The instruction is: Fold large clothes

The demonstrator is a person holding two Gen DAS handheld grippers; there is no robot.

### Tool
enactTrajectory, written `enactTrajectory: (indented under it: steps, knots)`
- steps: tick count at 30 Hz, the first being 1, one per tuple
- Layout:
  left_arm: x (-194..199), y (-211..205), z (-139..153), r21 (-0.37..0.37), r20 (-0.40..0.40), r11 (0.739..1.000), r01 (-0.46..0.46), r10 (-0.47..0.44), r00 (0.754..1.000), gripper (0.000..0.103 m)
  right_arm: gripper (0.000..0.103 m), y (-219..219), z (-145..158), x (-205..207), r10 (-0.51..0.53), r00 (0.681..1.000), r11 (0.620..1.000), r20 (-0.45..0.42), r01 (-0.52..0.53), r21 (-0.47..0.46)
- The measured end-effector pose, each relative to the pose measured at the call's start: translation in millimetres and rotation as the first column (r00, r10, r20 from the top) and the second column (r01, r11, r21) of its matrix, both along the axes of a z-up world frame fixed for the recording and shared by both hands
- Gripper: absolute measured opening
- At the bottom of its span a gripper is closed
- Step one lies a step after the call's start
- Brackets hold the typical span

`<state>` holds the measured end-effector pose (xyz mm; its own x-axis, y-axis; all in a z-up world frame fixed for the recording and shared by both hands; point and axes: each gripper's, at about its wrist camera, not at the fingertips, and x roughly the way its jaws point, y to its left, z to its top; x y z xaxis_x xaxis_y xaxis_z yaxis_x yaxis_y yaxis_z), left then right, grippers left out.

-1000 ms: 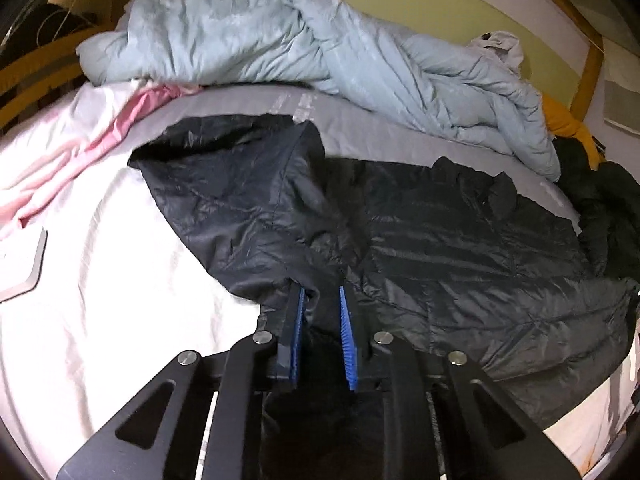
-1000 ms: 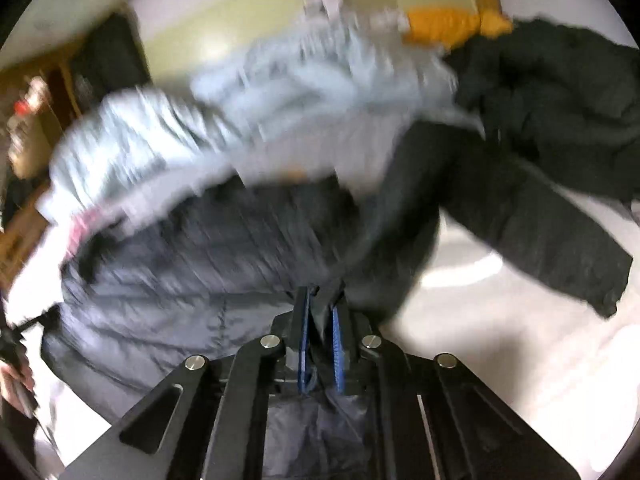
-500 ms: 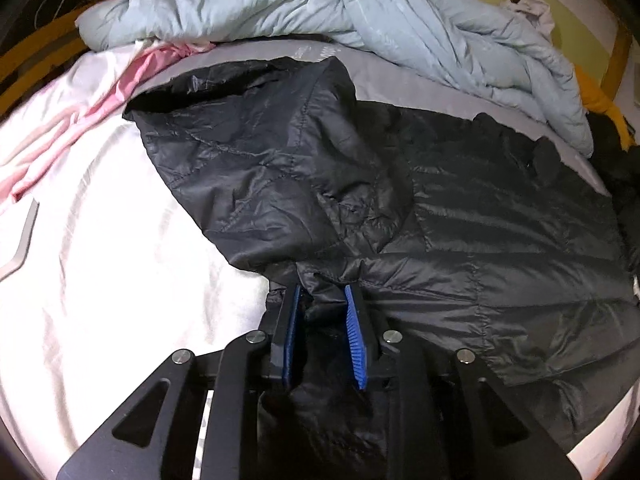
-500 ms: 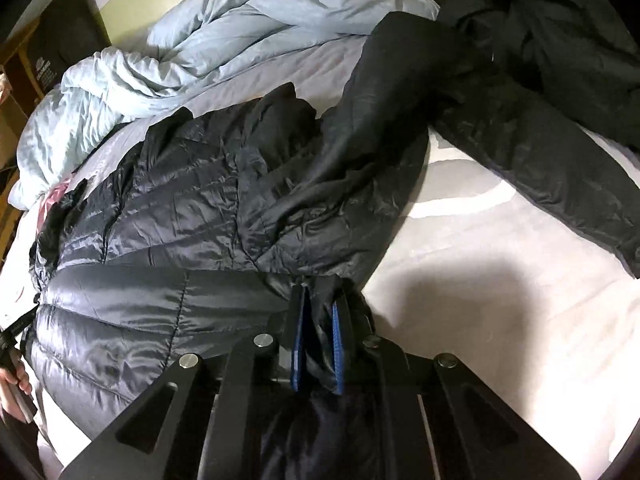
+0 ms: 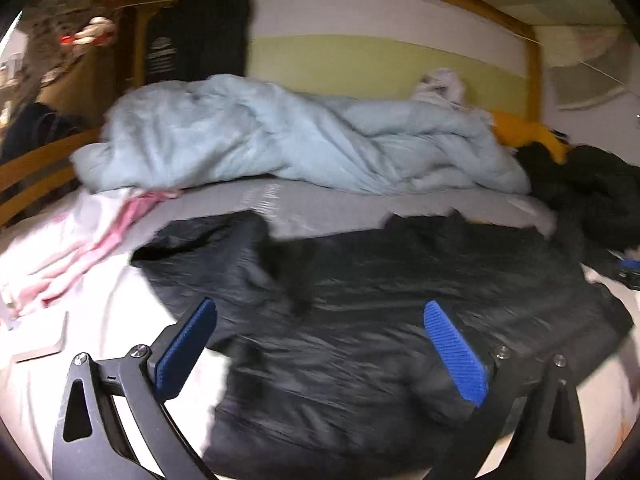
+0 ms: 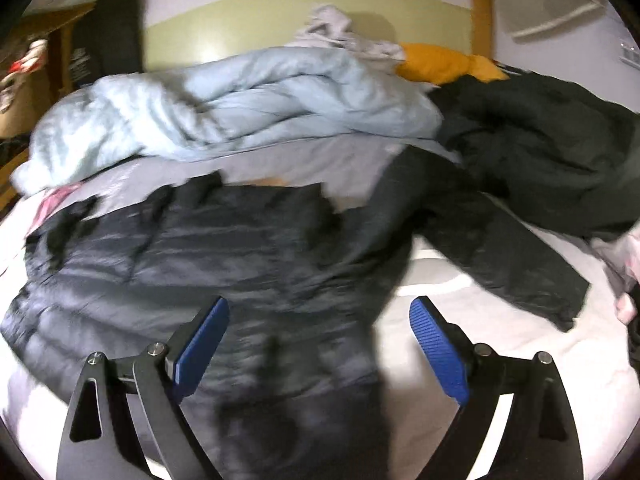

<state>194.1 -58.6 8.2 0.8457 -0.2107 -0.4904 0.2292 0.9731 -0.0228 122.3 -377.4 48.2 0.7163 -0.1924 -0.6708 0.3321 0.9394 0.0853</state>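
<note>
A black quilted puffer jacket lies spread across the bed, its sleeve folded in at the left. In the right wrist view the same jacket fills the middle and left. My left gripper hovers over the jacket's near part, its jaws opening wide, blue pads apart and pressing on nothing. My right gripper hangs over the jacket's near right edge, jaws also opening wide, cloth below them but not gripped. Both views are blurred by motion.
A pale blue duvet is heaped along the back of the bed. A second dark jacket lies at the right, an orange cloth behind it. Pink cloth lies at the left. The wooden bed frame borders the left side.
Both grippers let go of the black jacket's cloth and their jaws swung wide. Both pulled back and tilted up, so more of the headboard and wall shows.
</note>
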Motion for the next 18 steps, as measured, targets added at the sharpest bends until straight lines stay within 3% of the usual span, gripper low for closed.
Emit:
enactTrajectory:
  steps: [3,4,6,9,12,18]
  knots:
    - [5.6,-21.2,-17.8,0.045,-0.086,0.997,0.061,-0.057,0.995,0.103,0.097,22.4,-2.7,3.5,0.085,0.996,0.996,-0.024,-0.085,-0.001]
    - [10.0,-29.2,-26.6,0.071,-0.122,0.995,0.063,-0.054,0.991,0.103,0.103,26.7,-6.0,3.8,0.094,0.995,0.996,-0.033,-0.094,0.006]
    - [16.9,-36.6,-43.3,0.099,-0.189,0.993,0.066,-0.046,0.981,0.103,0.103,36.7,-22.1,10.8,0.089,0.992,0.996,-0.089,-0.086,0.033]
    - [30.2,-43.2,-77.0,0.088,-0.347,0.993,0.083,-0.047,0.937,0.103,0.103,37.0,-52.1,24.1,0.080,0.978,0.993,-0.194,-0.061,0.105]
    - [32.4,-45.7,-82.2,0.094,-0.345,0.993,0.077,-0.040,0.938,0.103,0.103,32.4,-66.3,26.8,0.078,0.974,0.986,-0.211,-0.044,0.159]
    - [32.2,-46.5,-85.0,0.092,-0.345,0.993,0.078,-0.042,0.938,0.103,0.103,38.0,-74.3,32.4,0.090,0.967,0.992,-0.240,-0.064,0.113]
